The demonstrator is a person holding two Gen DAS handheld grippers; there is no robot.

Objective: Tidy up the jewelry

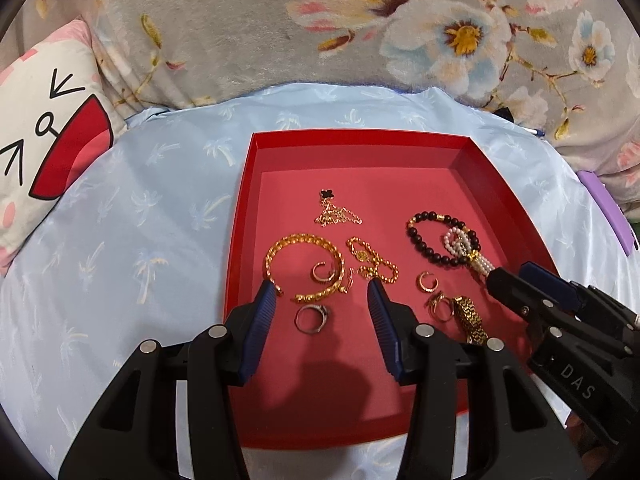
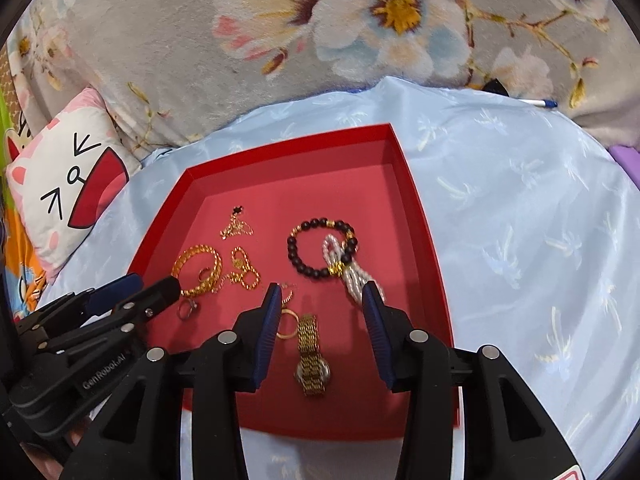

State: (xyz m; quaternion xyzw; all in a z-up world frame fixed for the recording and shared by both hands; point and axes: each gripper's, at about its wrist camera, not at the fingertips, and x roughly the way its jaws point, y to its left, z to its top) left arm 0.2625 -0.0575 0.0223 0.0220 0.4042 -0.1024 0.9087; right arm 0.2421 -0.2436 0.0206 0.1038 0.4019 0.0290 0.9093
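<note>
The jewelry lies loose on the floor of a shallow red tray [image 1: 460, 152]. Near the tray's middle sits a gold bangle [image 1: 304, 266] with a small ring inside its curve, and a silver ring [image 1: 312, 318] lies just below it. Toward the tray's right side a dark bead bracelet [image 1: 440, 236] overlaps a white pearl strand [image 2: 356, 276], and a gold watch [image 2: 312, 356] lies nearer the tray's front edge. The left gripper [image 1: 324, 292] hovers over the bangle, jaws apart and holding nothing. The right gripper [image 2: 320, 296] hovers above the watch, likewise parted and empty. The tray rests on a pale blue cloth [image 2: 520, 220], with a floral blanket [image 2: 280, 40] beyond it.
</note>
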